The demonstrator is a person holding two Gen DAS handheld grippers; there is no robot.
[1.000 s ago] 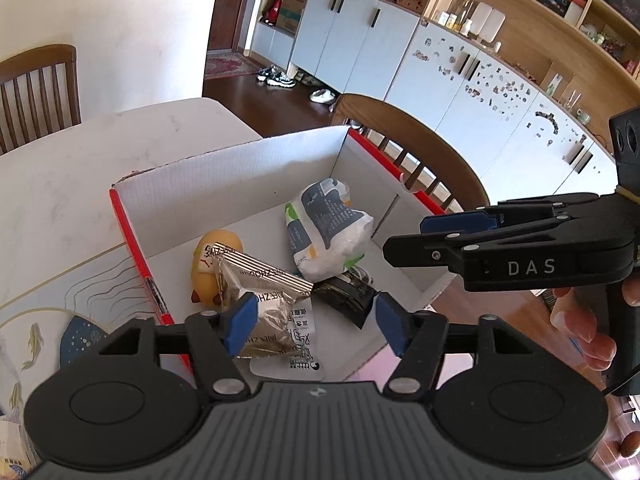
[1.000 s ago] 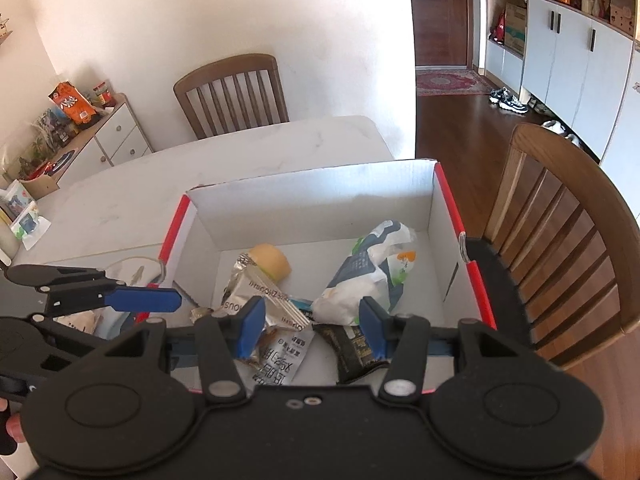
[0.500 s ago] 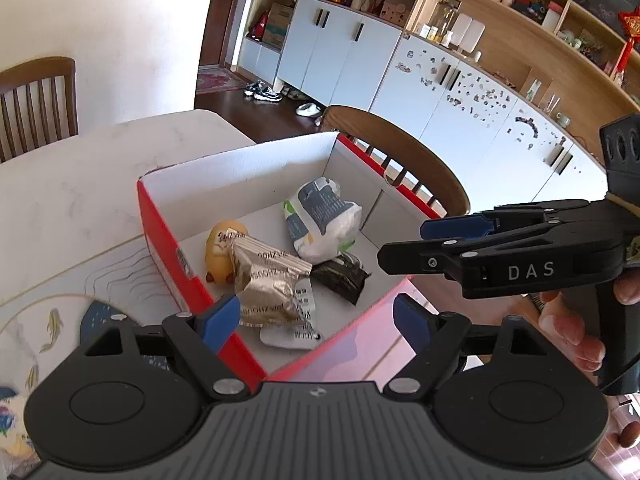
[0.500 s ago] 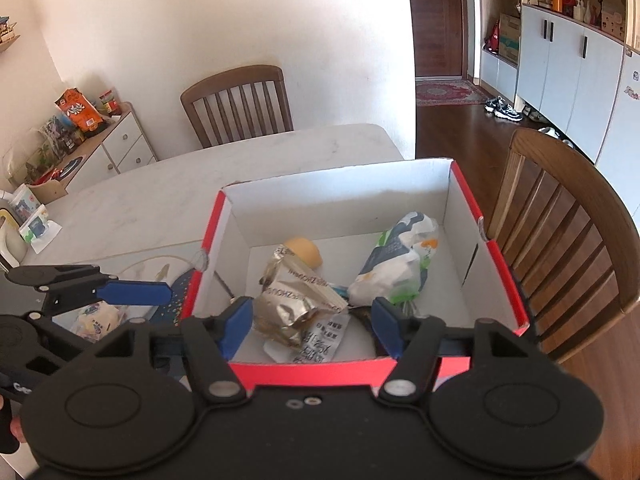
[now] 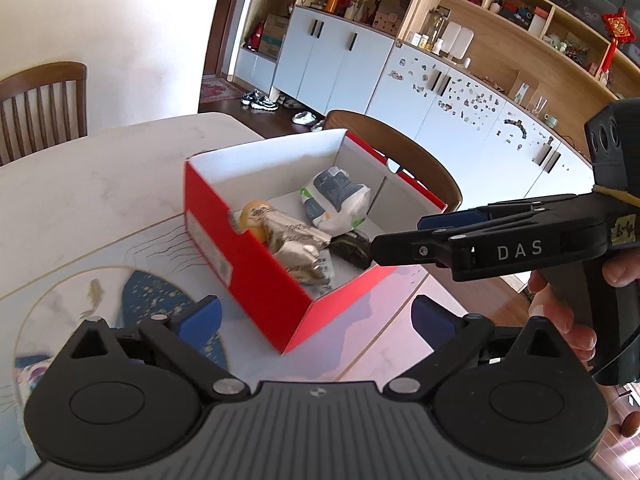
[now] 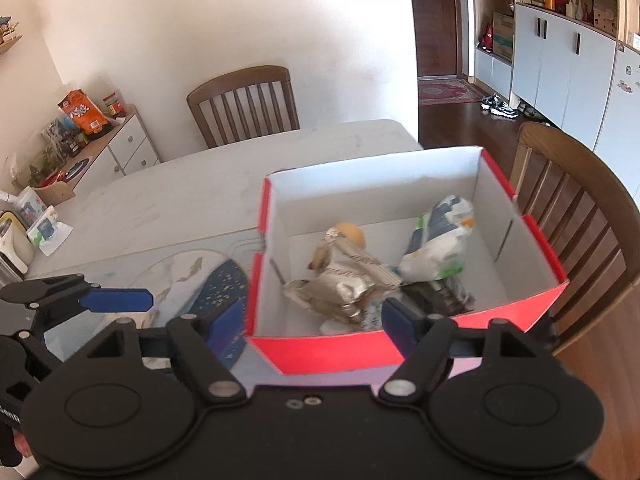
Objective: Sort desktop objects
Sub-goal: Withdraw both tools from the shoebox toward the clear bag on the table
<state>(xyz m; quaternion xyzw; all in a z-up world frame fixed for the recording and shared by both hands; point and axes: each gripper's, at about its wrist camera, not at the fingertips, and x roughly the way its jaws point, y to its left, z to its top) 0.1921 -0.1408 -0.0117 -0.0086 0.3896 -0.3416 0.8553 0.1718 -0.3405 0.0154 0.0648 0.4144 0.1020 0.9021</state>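
Marble table (image 6: 168, 204) ahead bears the red box (image 5: 256, 276) of snacks; left gripper (image 5: 316, 320) and right gripper (image 6: 316, 320), jaws just spread and empty, should clear its rim before seeking leftovers.

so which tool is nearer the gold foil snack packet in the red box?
Right. The right tool straddles the box's near wall just before the gold foil snack packet; the left tool hangs open off its corner.
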